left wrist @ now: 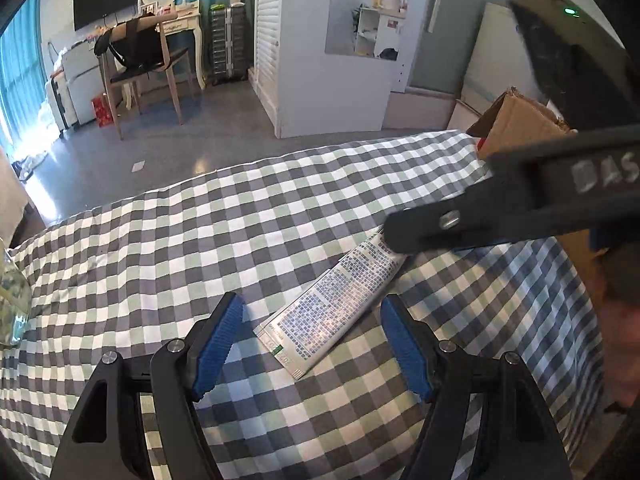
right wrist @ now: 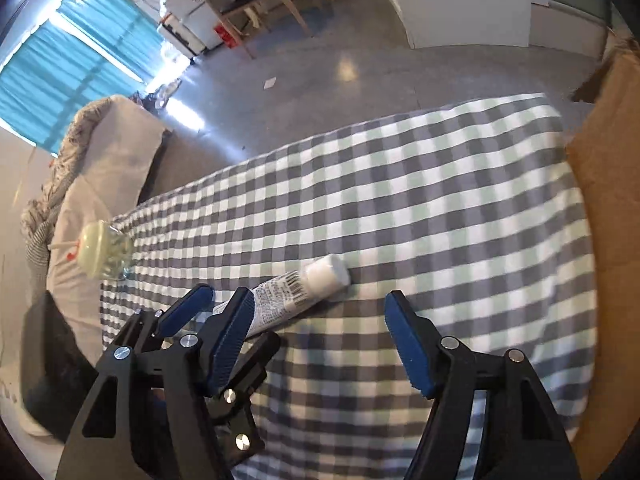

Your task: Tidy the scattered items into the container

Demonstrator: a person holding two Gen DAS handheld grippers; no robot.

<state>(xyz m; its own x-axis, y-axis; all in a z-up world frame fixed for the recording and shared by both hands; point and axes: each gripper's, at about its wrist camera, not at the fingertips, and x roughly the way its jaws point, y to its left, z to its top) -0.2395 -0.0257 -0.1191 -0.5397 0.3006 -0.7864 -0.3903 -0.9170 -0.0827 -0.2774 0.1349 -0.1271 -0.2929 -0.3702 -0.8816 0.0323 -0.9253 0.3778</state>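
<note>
Checked bed cover (left wrist: 200, 240) carrying a light, squashy tube (left wrist: 332, 308): lying between released left hand-held gripper (left wrist: 312, 344) pads; right hand-held gripper (right wrist: 320, 340) released too. Best pinched mid-body, cardboard box (left wrist: 516, 128) nearby.

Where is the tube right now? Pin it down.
The tube lies flat on the checked cloth, between the open left tongs in the left wrist view, left of the cardboard box.
</note>
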